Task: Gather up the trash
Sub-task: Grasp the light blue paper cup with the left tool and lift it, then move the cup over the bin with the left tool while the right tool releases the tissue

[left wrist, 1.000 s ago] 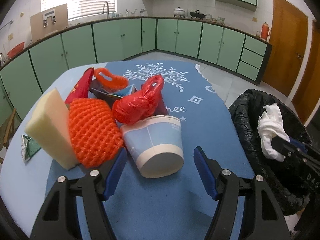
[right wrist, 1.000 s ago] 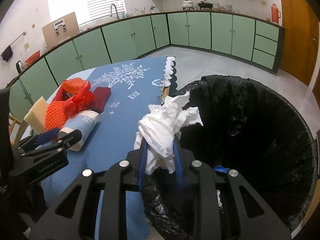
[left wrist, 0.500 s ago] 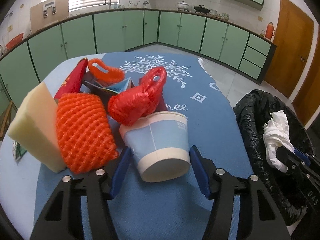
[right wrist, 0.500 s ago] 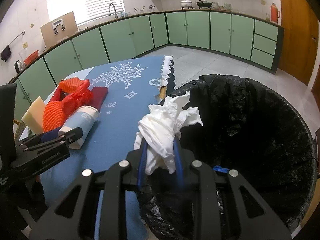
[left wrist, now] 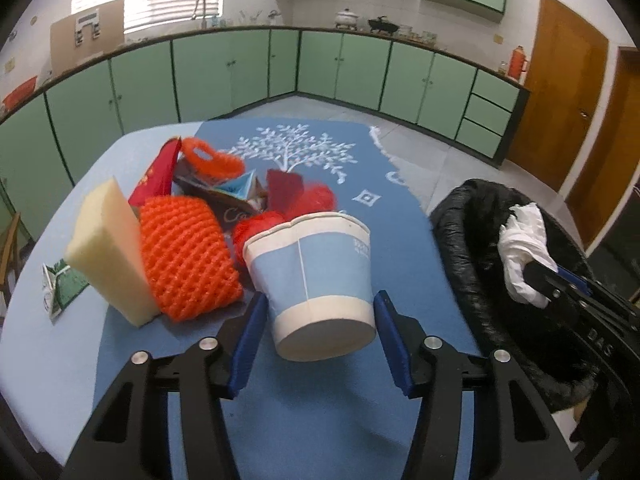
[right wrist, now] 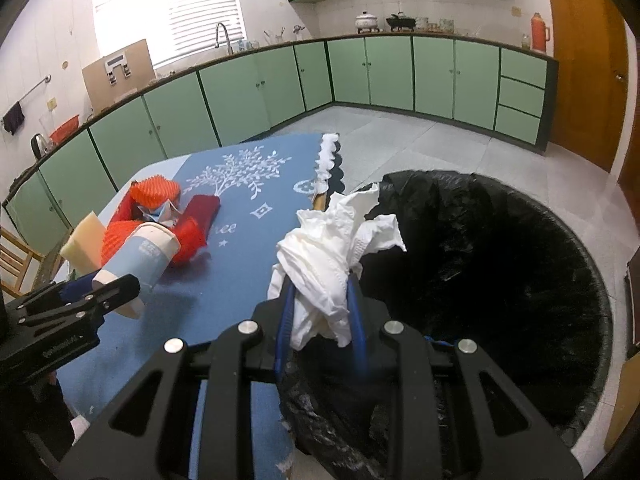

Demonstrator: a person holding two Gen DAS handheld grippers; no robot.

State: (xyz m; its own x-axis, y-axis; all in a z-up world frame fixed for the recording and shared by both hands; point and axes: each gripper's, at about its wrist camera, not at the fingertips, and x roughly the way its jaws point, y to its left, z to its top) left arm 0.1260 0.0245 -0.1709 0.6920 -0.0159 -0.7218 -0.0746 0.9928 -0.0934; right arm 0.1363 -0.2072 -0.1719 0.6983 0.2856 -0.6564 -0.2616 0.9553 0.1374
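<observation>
— Inspecting the left gripper [left wrist: 318, 340]: what is its condition?

— Spread wide, its blue pads either side of the base of a blue-and-white paper cup [left wrist: 316, 280]. The cup lies tipped on its side on the blue tablecloth [left wrist: 320, 420], base toward the camera. Whether the pads touch it, I cannot tell.

— And the right gripper [right wrist: 320, 316]?

— Pressed together on a crumpled white tissue [right wrist: 328, 264], held above the near rim of the black-lined trash bin [right wrist: 500, 280]. The bin stands just beside the table edge.

— Remaining items on the table?

— A cluster just behind and left of the cup: an orange foam net [left wrist: 186, 260] touching a yellow sponge [left wrist: 108, 256] standing on edge, a red plastic bag [left wrist: 308, 204] behind the cup's mouth, a second orange net [left wrist: 212, 160] farther back, and folded wrappers between them. A small green packet [left wrist: 60, 284] lies apart at the left edge.

— Surroundings?

— Green kitchen cabinets [left wrist: 360, 68] along the walls — a wooden door [left wrist: 564, 92] at right.
</observation>
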